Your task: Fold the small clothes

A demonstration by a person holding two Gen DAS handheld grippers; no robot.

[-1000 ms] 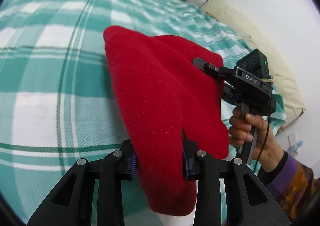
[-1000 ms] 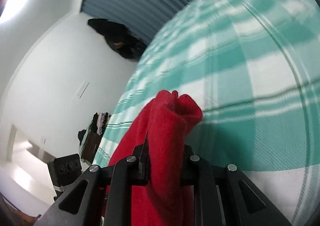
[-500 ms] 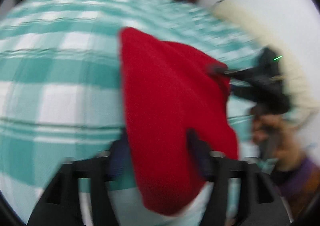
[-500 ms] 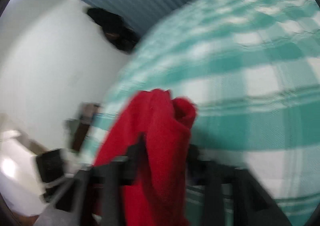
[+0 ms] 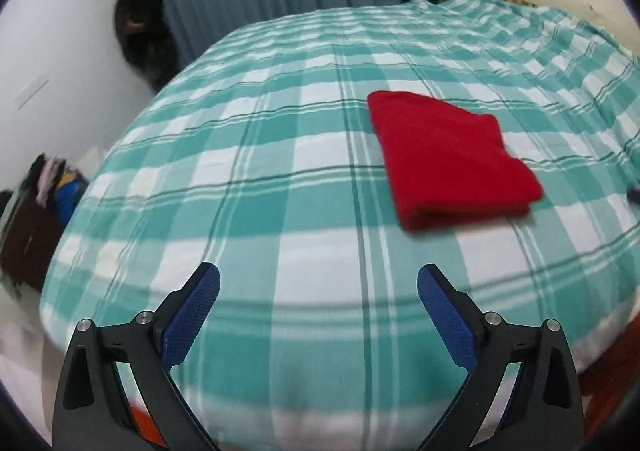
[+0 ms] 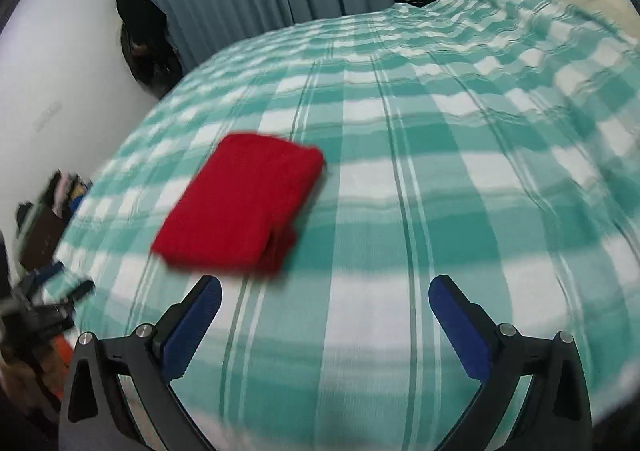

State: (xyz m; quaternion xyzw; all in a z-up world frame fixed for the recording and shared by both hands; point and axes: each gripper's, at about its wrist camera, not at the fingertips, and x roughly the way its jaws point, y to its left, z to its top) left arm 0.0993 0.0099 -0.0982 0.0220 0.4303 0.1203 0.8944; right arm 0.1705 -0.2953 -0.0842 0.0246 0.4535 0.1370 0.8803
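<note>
The left gripper is hanging spread wide and empty over the checked bedspread, the folded red garment is lying flat on it ahead and to the right, and the right gripper is likewise gaping with nothing between its fingers. The loose front edges are probably risking springing apart if a finger is brushing them in passing. Motion blur is smearing the right view, and the fold's underside is staying hidden.

Fuzzy matt red cloth lies on a woven checked bedspread.
</note>
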